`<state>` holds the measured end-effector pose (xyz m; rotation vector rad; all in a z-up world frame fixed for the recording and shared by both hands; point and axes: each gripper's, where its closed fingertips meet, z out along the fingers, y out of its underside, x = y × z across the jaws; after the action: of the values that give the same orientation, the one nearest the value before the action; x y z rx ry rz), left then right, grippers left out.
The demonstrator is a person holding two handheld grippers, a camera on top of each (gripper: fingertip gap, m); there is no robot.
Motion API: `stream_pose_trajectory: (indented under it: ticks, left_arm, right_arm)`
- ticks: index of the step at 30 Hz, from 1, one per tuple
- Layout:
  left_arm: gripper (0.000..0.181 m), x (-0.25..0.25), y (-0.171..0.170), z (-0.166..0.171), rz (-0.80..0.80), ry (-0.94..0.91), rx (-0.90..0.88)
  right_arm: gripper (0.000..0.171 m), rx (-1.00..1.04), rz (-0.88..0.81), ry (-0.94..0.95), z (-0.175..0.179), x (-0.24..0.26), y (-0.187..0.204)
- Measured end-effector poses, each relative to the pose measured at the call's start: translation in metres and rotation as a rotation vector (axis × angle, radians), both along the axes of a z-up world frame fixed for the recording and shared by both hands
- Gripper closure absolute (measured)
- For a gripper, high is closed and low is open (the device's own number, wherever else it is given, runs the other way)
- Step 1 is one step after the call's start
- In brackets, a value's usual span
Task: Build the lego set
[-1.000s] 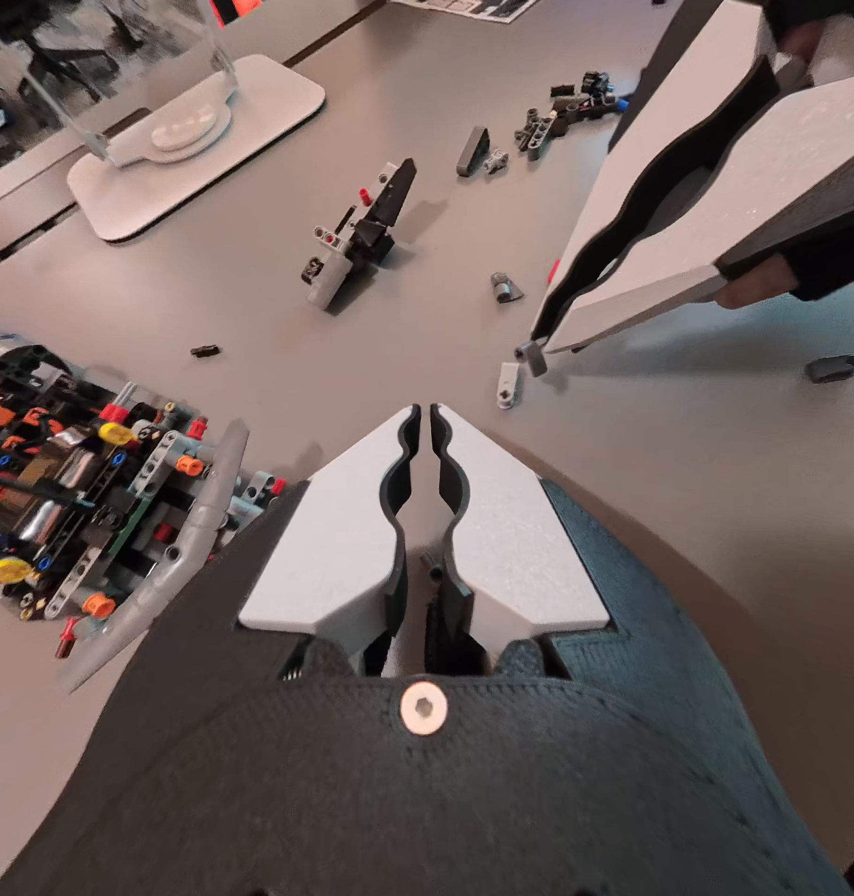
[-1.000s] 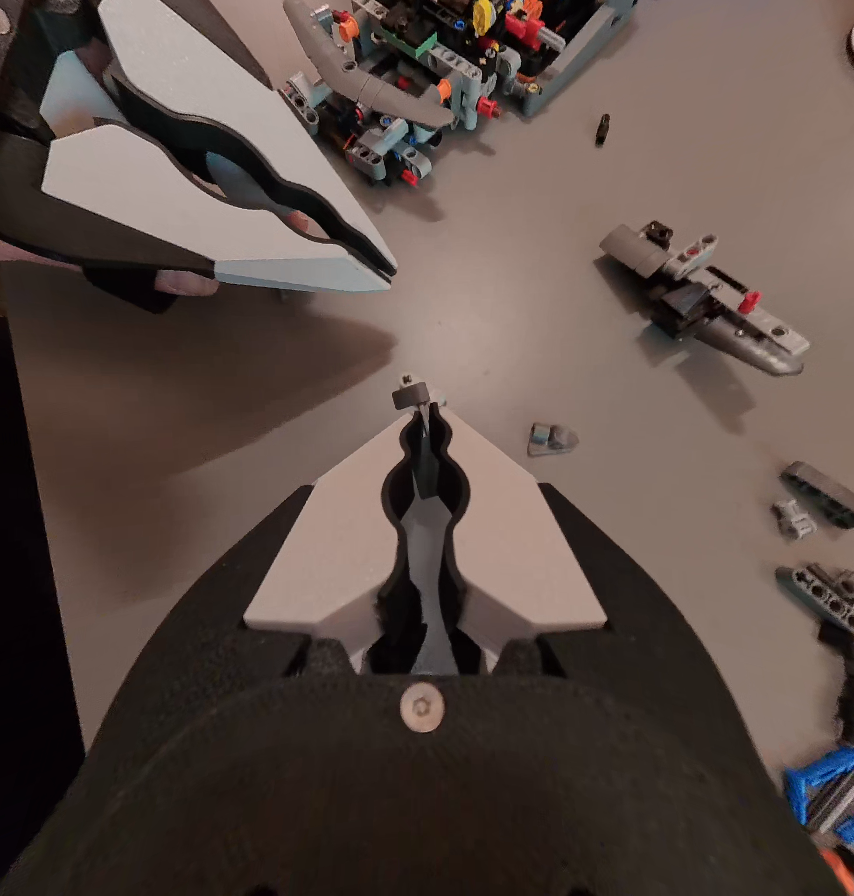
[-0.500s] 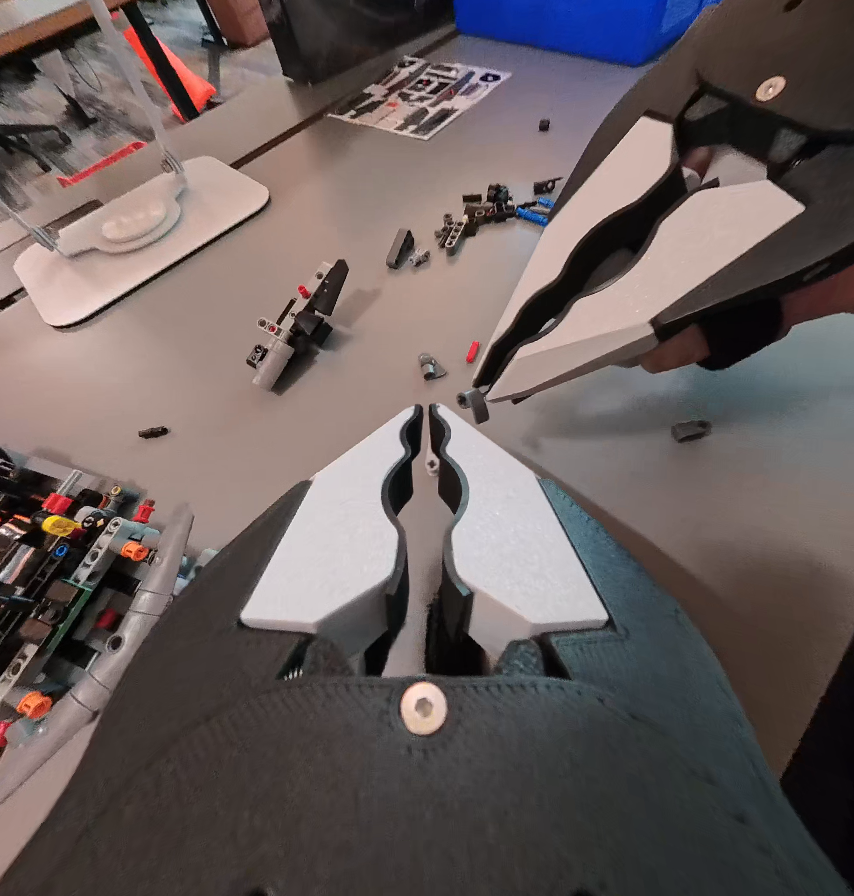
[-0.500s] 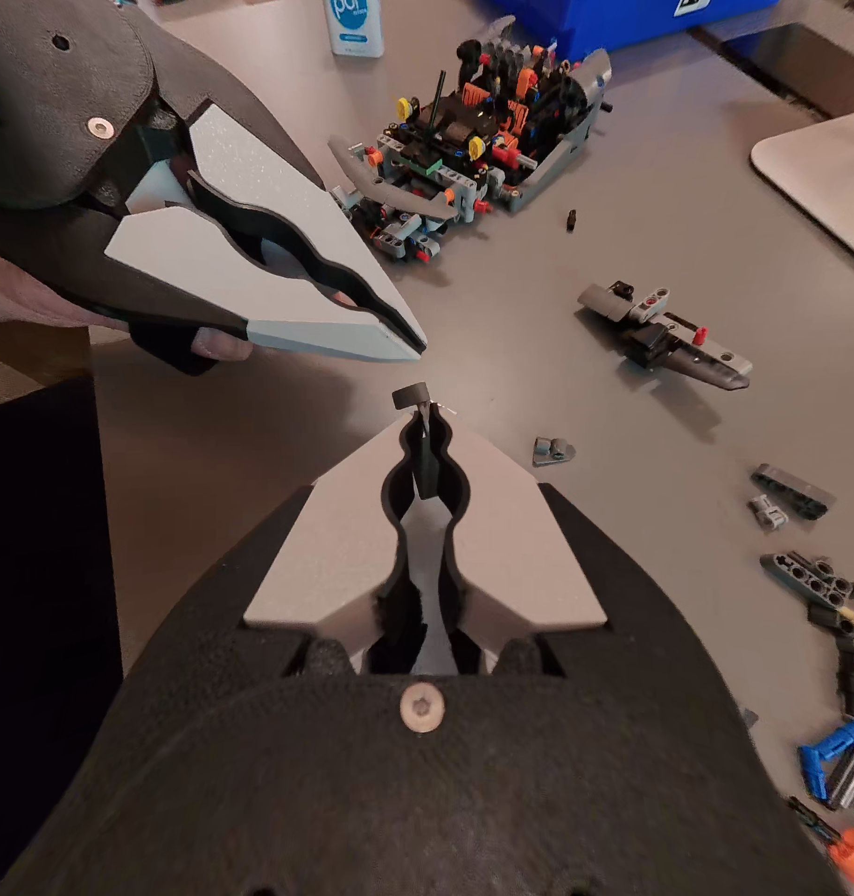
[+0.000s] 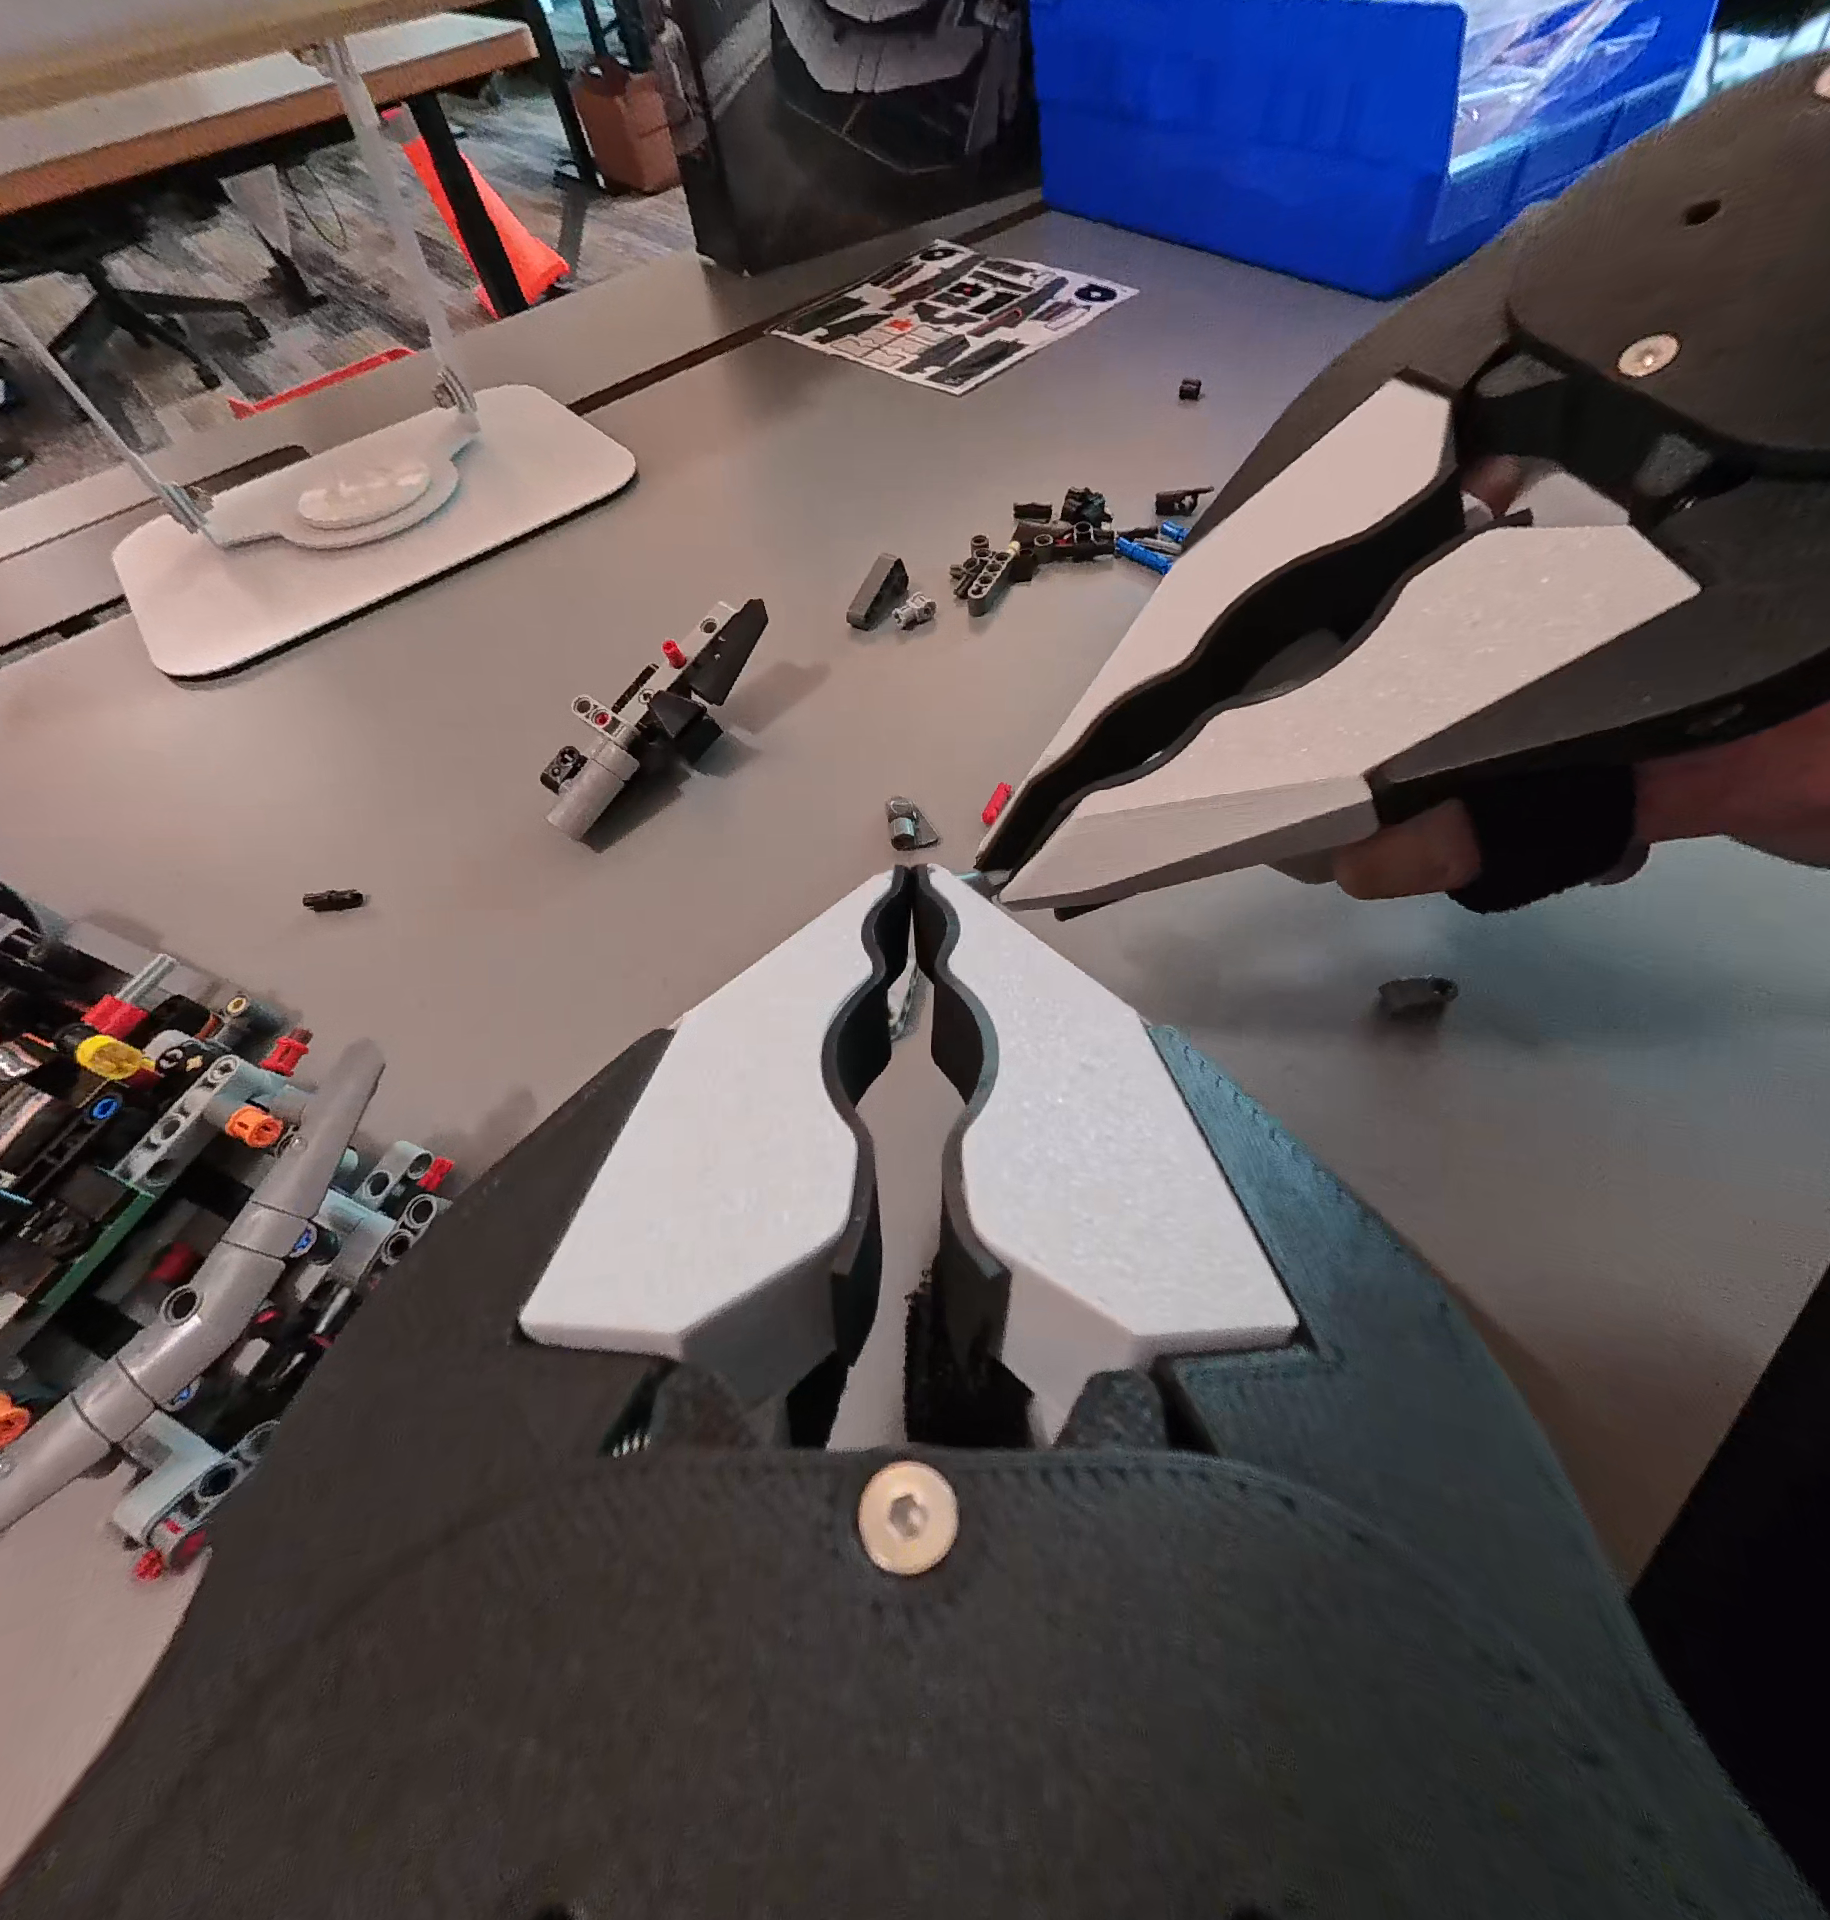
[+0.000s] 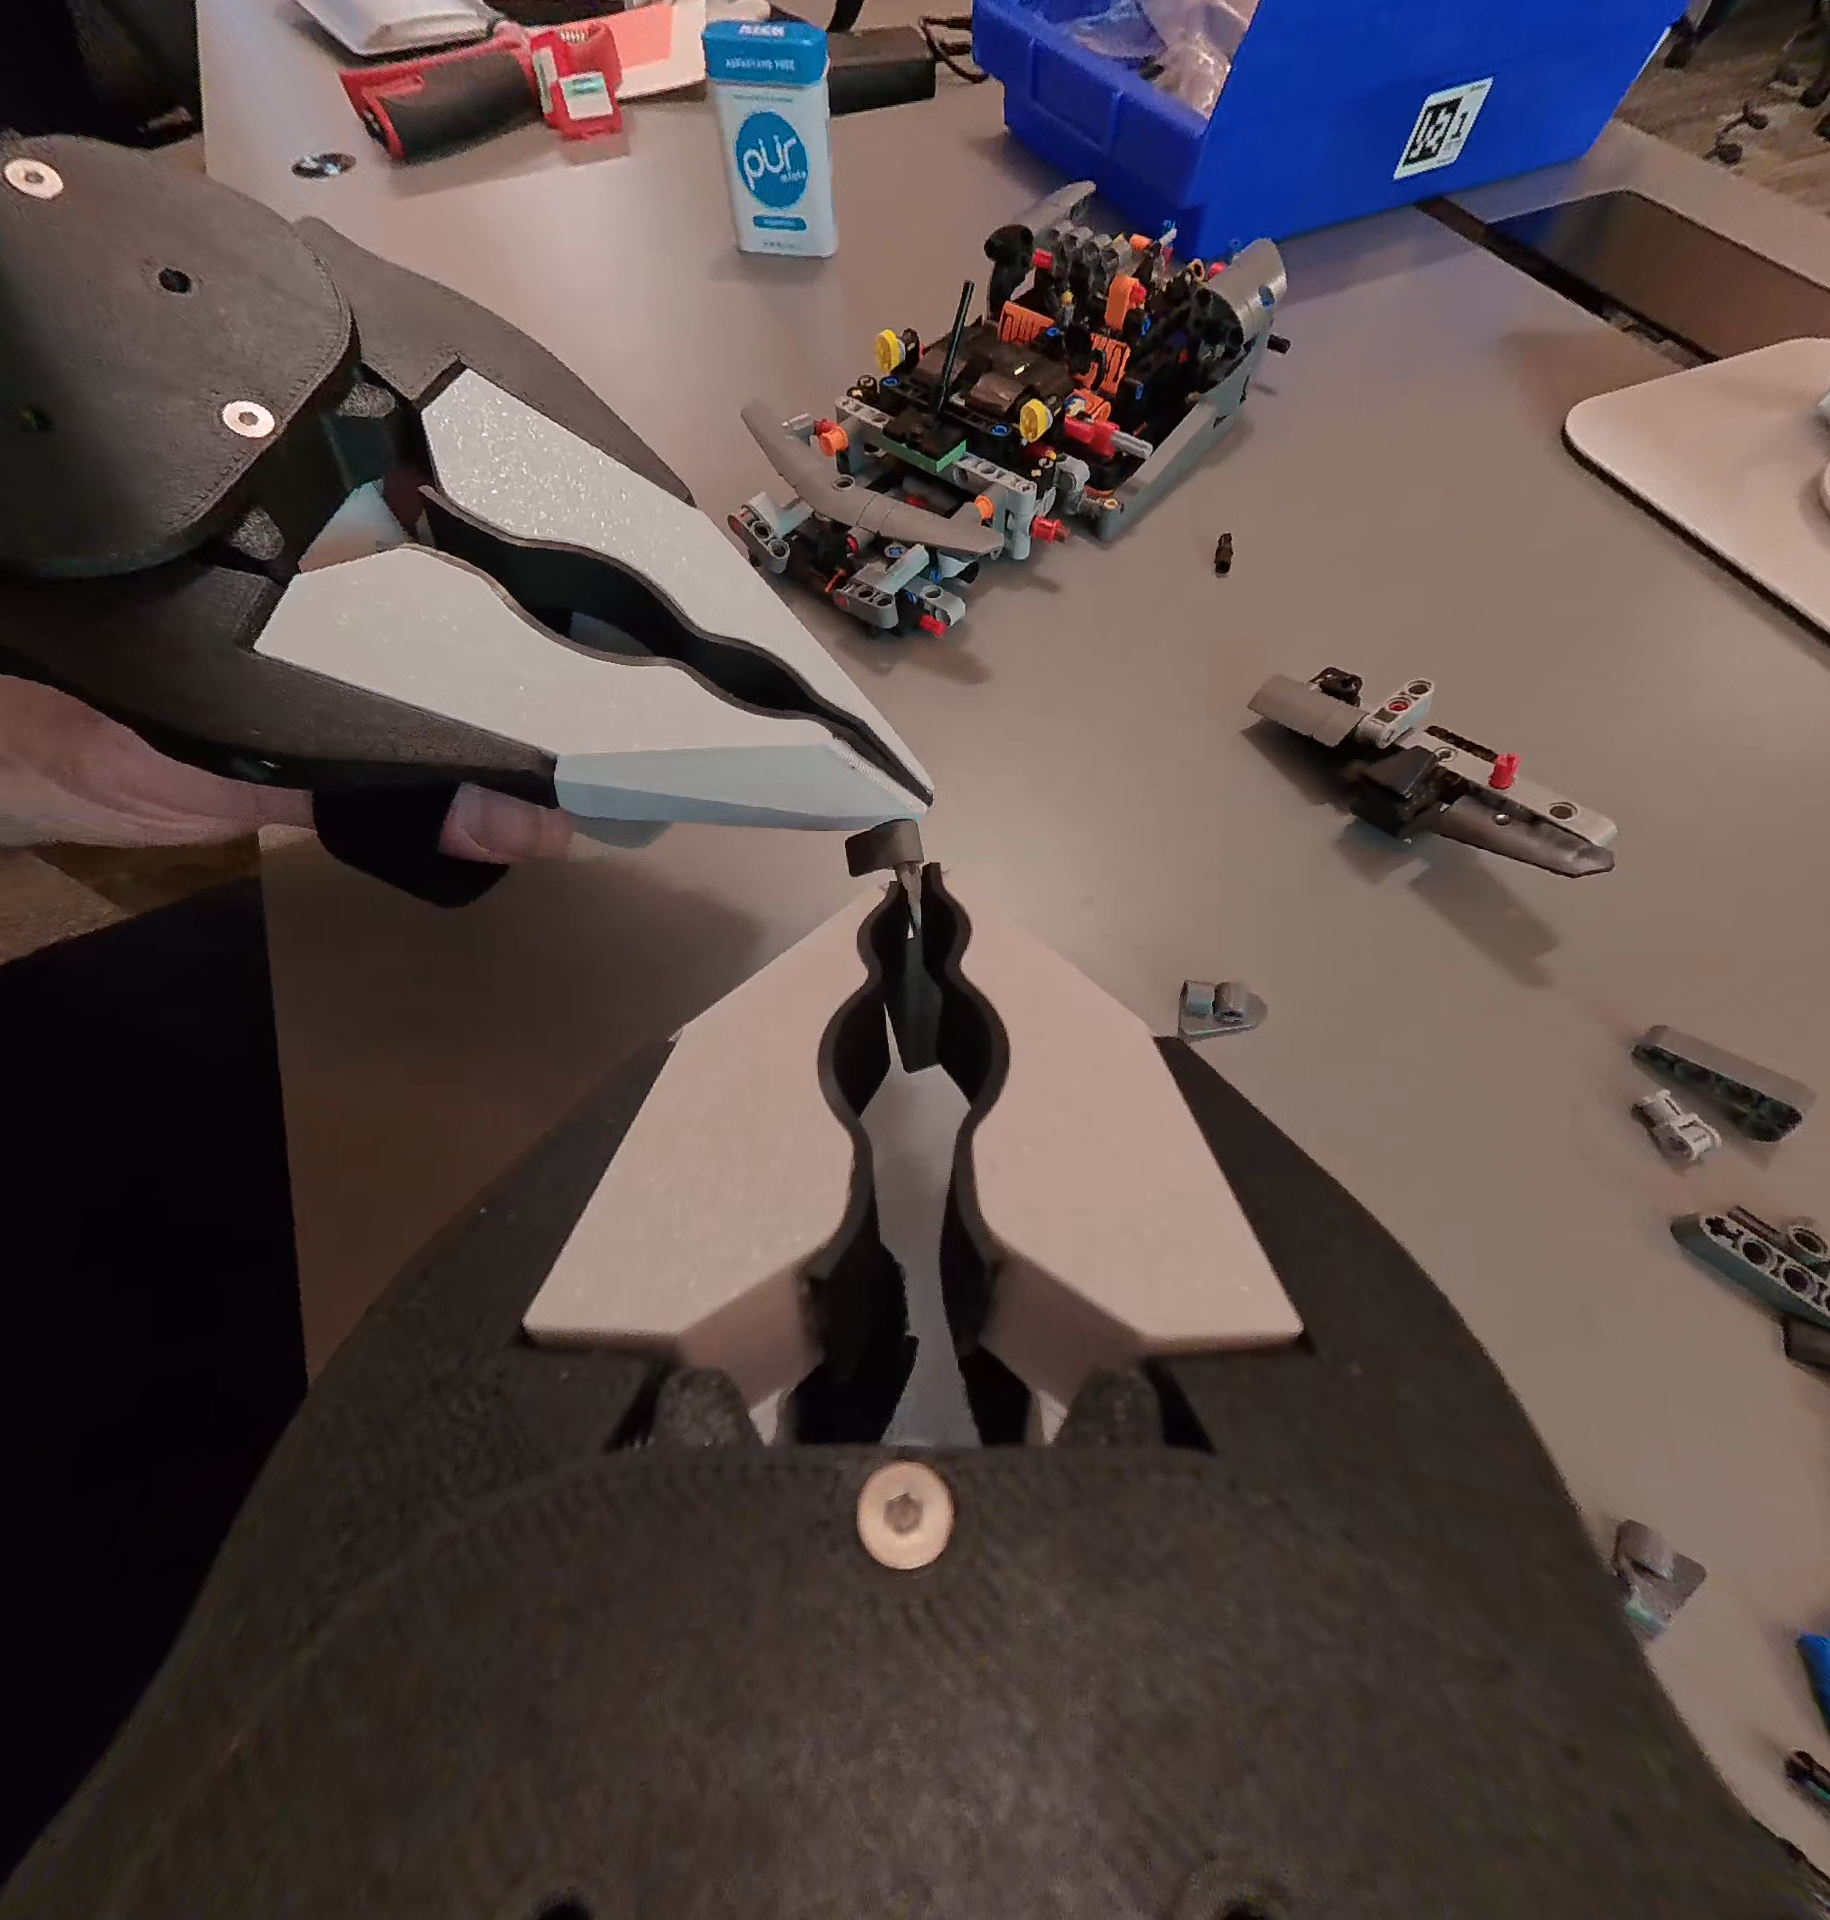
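Right wrist view shows a blue bin [image 6: 1295, 125] with unclear contents behind the lego model [image 6: 1025, 426], while the right gripper [image 6: 916, 883] clamps a dark pin piece [image 6: 911, 997], its tip touching the closed left gripper [image 6: 916, 805].

My left claw [image 5: 909, 883] has pale grey fingers [image 5: 745, 1143] with black wavy pads and a black textured body, and my right claw [image 6: 916, 883] matches it. The bench [image 5: 1513, 1143] is plain grey. On it, my half-built model [image 6: 1004, 436] mixes grey, black, orange, red and yellow. Behind the model stands a blue bin [image 6: 1306, 104]; left of the bin, a white-and-blue container [image 6: 776, 135].
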<state>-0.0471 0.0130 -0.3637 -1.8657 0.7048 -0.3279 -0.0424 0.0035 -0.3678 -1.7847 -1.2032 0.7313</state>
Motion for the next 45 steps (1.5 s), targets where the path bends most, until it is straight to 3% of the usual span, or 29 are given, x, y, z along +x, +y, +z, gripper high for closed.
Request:
stream_pose_trajectory:
  ticks: [21,34,45]
  left_arm:
    - [0.181,-0.006,0.002,0.015,0.106,-0.268,-0.011]
    - [0.181,-0.006,0.001,-0.002,0.152,-0.298,-0.109]
    - [0.181,-0.005,0.003,0.009,0.112,-0.244,-0.038]
  right_arm:
    - [0.171,0.008,-0.059,0.107,0.014,-0.007,0.002]
    - [0.171,-0.003,-0.071,0.094,0.0,-0.005,0.0]
    - [0.171,0.055,-0.07,0.08,0.008,0.001,0.001]
